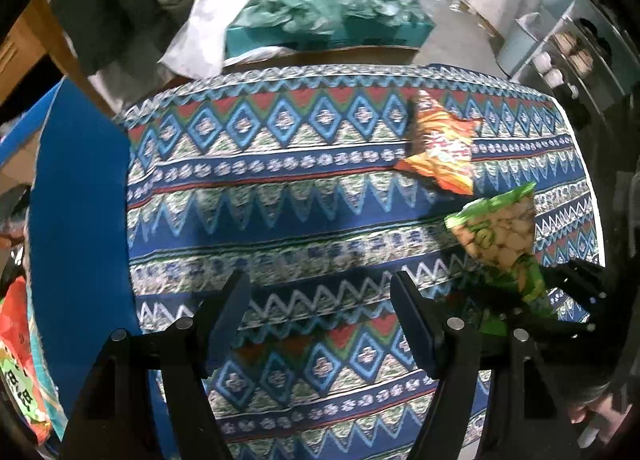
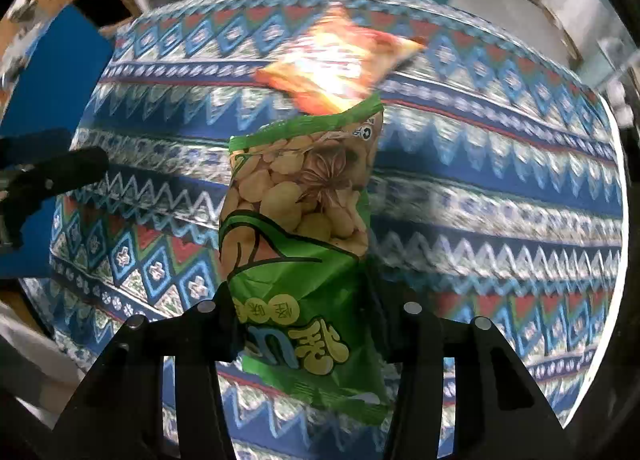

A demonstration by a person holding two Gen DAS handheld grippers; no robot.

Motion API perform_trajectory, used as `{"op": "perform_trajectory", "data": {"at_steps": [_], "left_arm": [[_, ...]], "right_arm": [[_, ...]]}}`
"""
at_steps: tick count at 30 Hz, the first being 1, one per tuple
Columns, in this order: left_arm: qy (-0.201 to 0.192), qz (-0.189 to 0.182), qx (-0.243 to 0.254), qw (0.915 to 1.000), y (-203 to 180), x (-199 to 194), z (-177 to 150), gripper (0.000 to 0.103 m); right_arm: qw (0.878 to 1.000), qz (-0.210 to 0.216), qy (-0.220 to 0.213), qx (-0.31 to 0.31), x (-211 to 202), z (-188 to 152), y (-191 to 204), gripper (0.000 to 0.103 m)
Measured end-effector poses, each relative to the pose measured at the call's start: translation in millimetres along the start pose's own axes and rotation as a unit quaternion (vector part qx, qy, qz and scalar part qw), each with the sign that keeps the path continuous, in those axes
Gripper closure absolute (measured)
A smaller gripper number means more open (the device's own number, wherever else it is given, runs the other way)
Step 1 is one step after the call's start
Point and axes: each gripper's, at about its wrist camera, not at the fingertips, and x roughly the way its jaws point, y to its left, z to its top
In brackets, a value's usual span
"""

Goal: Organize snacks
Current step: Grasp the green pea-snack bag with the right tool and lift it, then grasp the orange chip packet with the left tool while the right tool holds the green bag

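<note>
My right gripper [image 2: 304, 300] is shut on a green snack bag [image 2: 300, 228] printed with beans and holds it above the patterned tablecloth [image 2: 500, 180]. The same green bag [image 1: 500, 236] and the right gripper [image 1: 568, 296] show at the right of the left wrist view. An orange snack bag [image 1: 440, 148] lies on the cloth at the far right; it also shows in the right wrist view [image 2: 340, 60], just beyond the green bag. My left gripper [image 1: 320, 300] is open and empty over the middle of the cloth. It shows at the left edge of the right wrist view [image 2: 48, 176].
A blue bin [image 1: 80, 200] stands at the table's left, with a red-orange snack pack [image 1: 20, 360] at its lower left. A teal box [image 1: 332, 28] with crumpled teal and white bags sits beyond the table's far edge. Shelves [image 1: 568, 56] stand at the far right.
</note>
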Motion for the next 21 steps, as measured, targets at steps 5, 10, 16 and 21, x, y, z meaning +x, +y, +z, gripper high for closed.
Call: {"op": "perform_trajectory", "data": {"at_steps": [5,10,16,21], "left_arm": [[-0.006,-0.004,0.018,0.9998,-19,4,13,0.024],[-0.009,-0.019,0.018,0.9996,-31,9,31,0.023],[-0.028,-0.031,0.016,0.9990,-49,17,56,0.017],[-0.027,-0.038,0.035,0.9983,-69,29,69,0.017]], "right_arm": [[0.999,0.002,-0.015,0.052,-15,-1,-47,0.056],[0.995,0.001,-0.030,0.093,-28,8,-83,0.056],[0.991,-0.006,-0.048,0.126,-38,29,-106,0.056],[0.989,-0.020,-0.062,0.135,-35,56,-105,0.056]]}}
